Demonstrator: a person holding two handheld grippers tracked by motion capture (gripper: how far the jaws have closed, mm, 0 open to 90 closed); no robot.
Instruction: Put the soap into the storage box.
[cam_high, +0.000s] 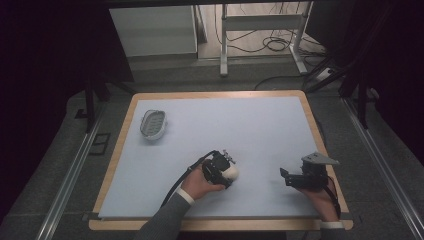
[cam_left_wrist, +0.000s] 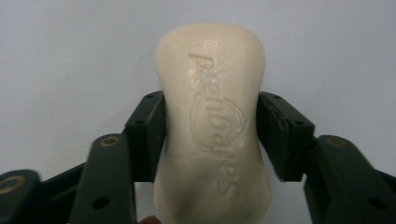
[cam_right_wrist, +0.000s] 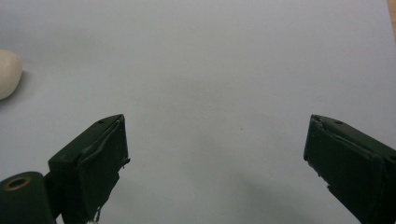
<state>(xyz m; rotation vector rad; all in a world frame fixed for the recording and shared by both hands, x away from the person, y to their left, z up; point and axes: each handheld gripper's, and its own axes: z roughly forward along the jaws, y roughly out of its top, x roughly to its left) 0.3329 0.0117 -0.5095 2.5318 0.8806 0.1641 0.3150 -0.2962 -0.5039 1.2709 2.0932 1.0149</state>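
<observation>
Left gripper view: left gripper (cam_left_wrist: 211, 135) clenched on cream soap bar (cam_left_wrist: 212, 126), embossed lettering legible. High view: soap on pale tabletop (cam_high: 260, 130), wire dish (cam_high: 153, 123) far-left. Right gripper view: right gripper (cam_right_wrist: 217, 149) released, wide.

A word is pressed into the top face of the cream soap bar (cam_left_wrist: 212, 126) at the frame's centre, running lengthwise and upside down; it seems to read "Safeguard", partly worn; nothing else legible.
</observation>
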